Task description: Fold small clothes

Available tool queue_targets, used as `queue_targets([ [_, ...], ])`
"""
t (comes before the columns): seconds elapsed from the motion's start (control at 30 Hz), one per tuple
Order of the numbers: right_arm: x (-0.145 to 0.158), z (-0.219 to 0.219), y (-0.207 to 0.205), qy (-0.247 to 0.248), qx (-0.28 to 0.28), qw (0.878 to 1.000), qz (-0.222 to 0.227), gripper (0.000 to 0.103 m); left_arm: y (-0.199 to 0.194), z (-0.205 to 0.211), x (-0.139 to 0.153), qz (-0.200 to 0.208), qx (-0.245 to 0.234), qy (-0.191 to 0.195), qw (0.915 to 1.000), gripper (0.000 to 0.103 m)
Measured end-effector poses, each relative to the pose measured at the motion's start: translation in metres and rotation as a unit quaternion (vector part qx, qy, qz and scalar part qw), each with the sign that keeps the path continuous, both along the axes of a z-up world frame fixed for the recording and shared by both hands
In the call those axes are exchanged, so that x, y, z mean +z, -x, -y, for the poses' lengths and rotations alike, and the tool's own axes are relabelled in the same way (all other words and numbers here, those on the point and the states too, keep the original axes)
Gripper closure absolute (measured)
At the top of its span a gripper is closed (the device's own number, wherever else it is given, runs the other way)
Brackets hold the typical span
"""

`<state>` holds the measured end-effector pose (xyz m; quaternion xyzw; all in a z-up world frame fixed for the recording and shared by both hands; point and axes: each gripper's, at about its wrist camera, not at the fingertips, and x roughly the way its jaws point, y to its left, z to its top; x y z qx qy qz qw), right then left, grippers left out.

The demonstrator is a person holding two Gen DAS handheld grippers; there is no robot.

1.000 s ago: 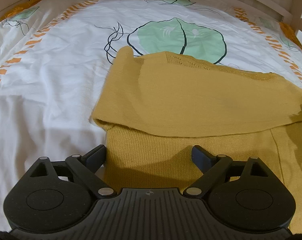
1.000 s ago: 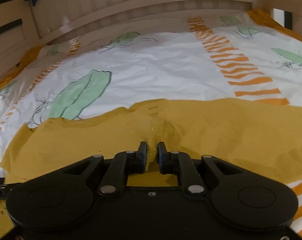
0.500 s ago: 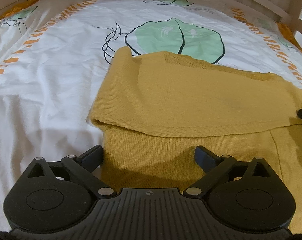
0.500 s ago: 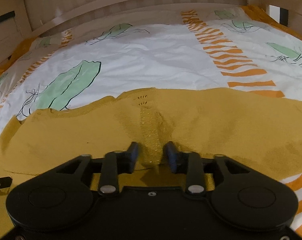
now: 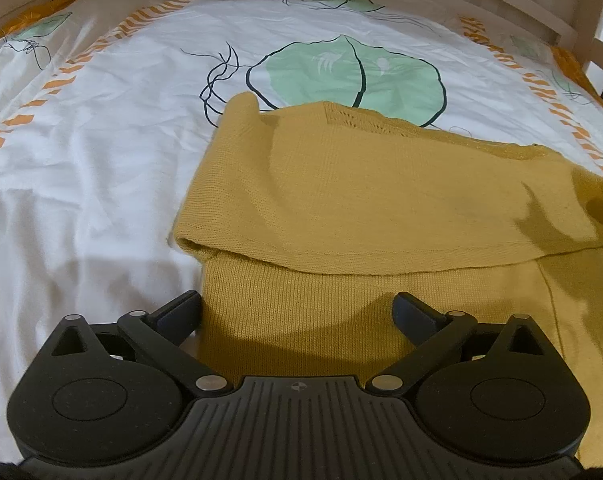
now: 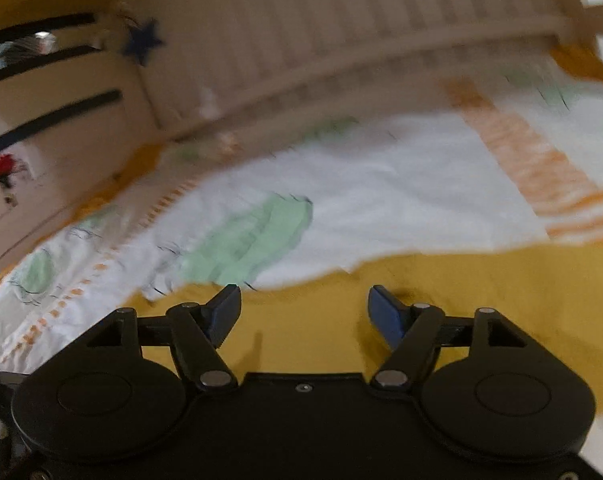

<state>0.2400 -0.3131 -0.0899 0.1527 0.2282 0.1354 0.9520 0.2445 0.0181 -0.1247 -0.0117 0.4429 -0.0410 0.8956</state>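
Mustard-yellow knit fills the lower half of the left wrist view: a small sweater [image 5: 381,208] lying on the bed [image 5: 101,160], one part already turned over so that a rounded fold edge runs across it, with a flat layer showing beneath. The stitches read as fine vertical ribs, soft and a little fuzzy, with a lacy openwork strip near the far edge. Under it, the duvet cover is thin white cotton, lightly creased, printed with green leaves and orange dashes. The left gripper [image 5: 297,312] hovers over the near layer with its jaws spread as wide as they go and nothing between them.

From the right wrist view, blurred with motion, the same sweater [image 6: 461,300] lies below and ahead of the right gripper [image 6: 303,312]. Its jaws have just been opening and now stand well apart, clear of the cloth. A pale slatted bed frame [image 6: 341,60] rises behind.

One fold looks laid and let go. I'd judge the next move needs both grippers to take fresh edges for the following fold.
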Motion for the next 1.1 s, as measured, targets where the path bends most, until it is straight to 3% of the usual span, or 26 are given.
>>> queue_targets([
  [0.13,-0.008,0.004,-0.005,0.032,-0.043,0.998,-0.033,0.029,-0.001,0.000,0.000,0.001,0.000,-0.002,1.0000,0.000],
  [0.23,-0.013,0.015,-0.010,0.019,-0.070,0.996,-0.055,0.029,-0.001,0.000,0.000,0.000,0.001,-0.001,1.0000,0.000],
  [0.47,-0.016,0.024,-0.012,0.034,-0.094,0.992,-0.072,0.029,-0.002,0.000,0.000,-0.003,0.002,-0.001,1.0000,0.000],
  [0.57,-0.011,0.031,-0.030,0.063,-0.098,0.991,-0.069,0.029,-0.001,0.000,0.000,-0.002,0.002,-0.002,1.0000,0.000],
  [0.8,-0.016,0.032,-0.097,0.147,-0.069,0.982,-0.099,0.029,-0.002,0.000,0.000,-0.004,0.001,-0.001,1.0000,0.000],
  [1.03,-0.030,0.014,-0.118,0.218,0.018,0.969,-0.112,0.029,-0.002,0.001,0.000,-0.006,0.001,-0.002,1.0000,0.000],
  [1.07,-0.032,0.013,-0.119,0.220,0.028,0.968,-0.114,0.031,-0.002,0.000,0.000,-0.007,0.001,-0.002,1.0000,0.000],
  [1.1,-0.032,0.012,-0.119,0.219,0.037,0.968,-0.116,0.041,-0.003,0.000,0.000,-0.007,0.001,-0.002,1.0000,0.000],
])
